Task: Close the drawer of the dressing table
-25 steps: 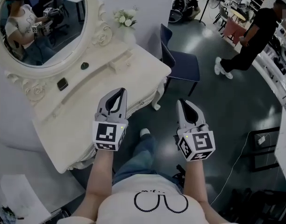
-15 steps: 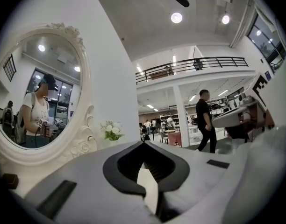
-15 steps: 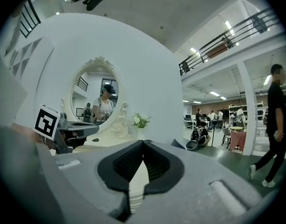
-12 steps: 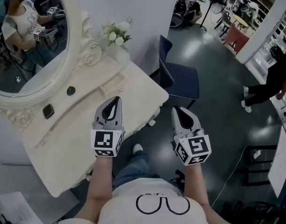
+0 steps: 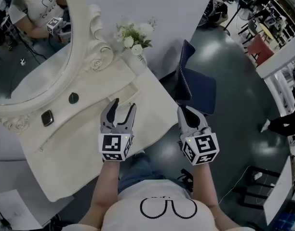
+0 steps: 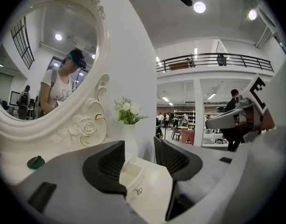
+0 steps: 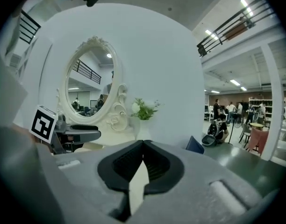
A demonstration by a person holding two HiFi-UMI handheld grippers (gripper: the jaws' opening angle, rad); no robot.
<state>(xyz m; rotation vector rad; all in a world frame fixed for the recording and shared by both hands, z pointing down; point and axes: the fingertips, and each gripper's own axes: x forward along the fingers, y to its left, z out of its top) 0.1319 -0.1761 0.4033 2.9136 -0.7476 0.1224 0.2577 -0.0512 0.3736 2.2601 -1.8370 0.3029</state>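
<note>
In the head view, your left gripper (image 5: 123, 106) hangs over the worktop (image 5: 80, 148) of the dressing table. Its jaws have just been opening and now stand apart, with nothing clamped. The drawer (image 5: 122, 91) sticks out of the low ledge, on your side of the vase (image 5: 138, 57) and just ahead of the jaw tips. Your right gripper (image 5: 187, 112) is off the table edge, farther from the vase, with its jaws together and empty.

To close the drawer well, I would set the jaw tips square on the drawer front and push straight in along its slide. Keep clear of the vase, which looks easy to tip.

The left gripper view adds what the head view cannot show. There is a small knob (image 6: 139, 190) on the drawer front, the tray is open behind it, and both are lined up in the gap between the jaws.

The right gripper view shows no drawer at all. It shows only its jaws meeting at the tips, with the mirror (image 7: 89, 85) and the vase beyond them.
</note>
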